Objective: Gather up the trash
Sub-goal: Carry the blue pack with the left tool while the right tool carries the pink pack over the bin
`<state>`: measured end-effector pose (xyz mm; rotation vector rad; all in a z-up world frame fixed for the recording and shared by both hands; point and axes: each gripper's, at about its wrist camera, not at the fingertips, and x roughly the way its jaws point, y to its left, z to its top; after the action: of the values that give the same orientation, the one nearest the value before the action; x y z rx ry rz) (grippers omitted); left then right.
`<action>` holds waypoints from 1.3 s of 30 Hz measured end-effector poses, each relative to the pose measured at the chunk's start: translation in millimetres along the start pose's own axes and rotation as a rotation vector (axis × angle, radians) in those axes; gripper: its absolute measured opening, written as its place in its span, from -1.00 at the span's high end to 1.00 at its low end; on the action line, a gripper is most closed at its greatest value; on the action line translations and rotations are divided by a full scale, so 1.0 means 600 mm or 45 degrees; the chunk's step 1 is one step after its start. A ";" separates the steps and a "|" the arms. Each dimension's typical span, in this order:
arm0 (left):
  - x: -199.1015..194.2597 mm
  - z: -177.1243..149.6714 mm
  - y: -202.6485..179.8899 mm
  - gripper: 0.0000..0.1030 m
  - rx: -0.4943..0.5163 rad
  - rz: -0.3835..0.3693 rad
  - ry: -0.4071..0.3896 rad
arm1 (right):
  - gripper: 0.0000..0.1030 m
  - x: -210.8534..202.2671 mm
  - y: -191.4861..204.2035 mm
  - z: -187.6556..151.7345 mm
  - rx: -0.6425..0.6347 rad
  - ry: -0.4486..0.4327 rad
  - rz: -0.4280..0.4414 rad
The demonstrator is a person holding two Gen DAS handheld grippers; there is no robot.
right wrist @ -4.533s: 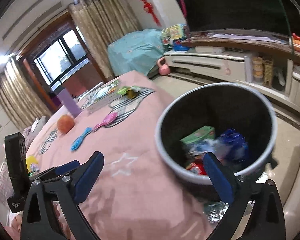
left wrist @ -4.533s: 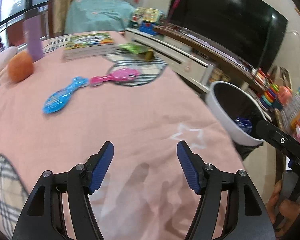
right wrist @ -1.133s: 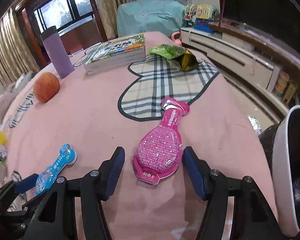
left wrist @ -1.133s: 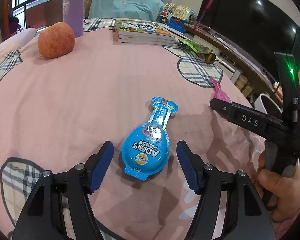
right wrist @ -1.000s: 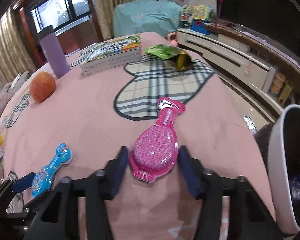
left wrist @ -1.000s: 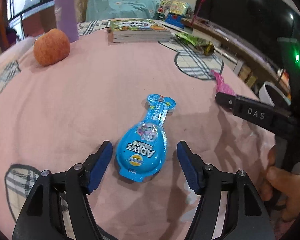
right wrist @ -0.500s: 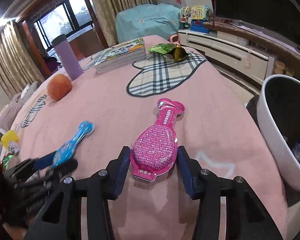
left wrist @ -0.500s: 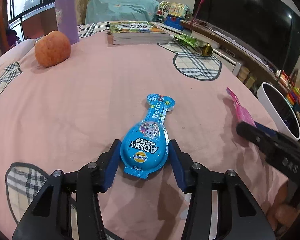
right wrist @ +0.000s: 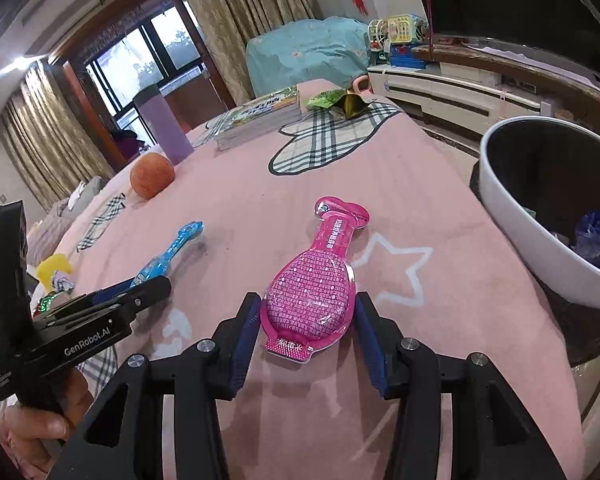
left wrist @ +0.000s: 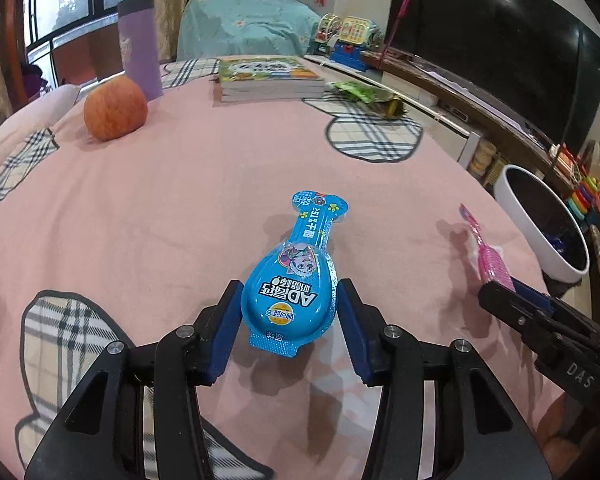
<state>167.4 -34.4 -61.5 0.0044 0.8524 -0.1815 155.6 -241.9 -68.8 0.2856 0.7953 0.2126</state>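
My left gripper (left wrist: 290,300) is shut on the wide end of a blue bottle-shaped snack packet (left wrist: 296,280) and holds it over the pink tablecloth (left wrist: 180,208). My right gripper (right wrist: 306,314) is shut on a pink packet (right wrist: 314,292) of the same shape. The pink packet (left wrist: 488,256) also shows at the right of the left wrist view, and the blue packet (right wrist: 168,256) at the left of the right wrist view. A white trash bin (right wrist: 512,216) with wrappers inside stands at the table's right edge. A green snack bag (right wrist: 332,100) lies at the far side.
An apple (left wrist: 115,110), a purple tumbler (left wrist: 138,50) and a stack of books (left wrist: 266,78) sit at the back of the table. Small wrappers (right wrist: 56,276) lie at its left edge. A TV console (right wrist: 460,88) runs behind the bin.
Both grippers closed on their packets about half a second ago and have lifted them slightly. The right gripper has swung toward the bin side.
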 end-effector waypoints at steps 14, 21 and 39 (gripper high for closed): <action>-0.048 -0.008 -0.053 0.09 0.056 -0.031 -0.047 | 0.06 -0.052 -0.008 -0.007 0.015 -0.045 0.073; -0.063 -0.006 -0.069 0.09 0.076 -0.052 -0.062 | 0.06 -0.080 -0.011 0.001 0.017 -0.088 0.077; -0.082 0.021 -0.156 0.09 0.167 -0.172 -0.089 | 0.06 -0.159 -0.078 0.021 0.085 -0.204 0.000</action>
<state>130.0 -119.6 -9.6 0.0633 0.7704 -0.3627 103.4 -316.1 -12.1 0.3612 0.6444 0.1609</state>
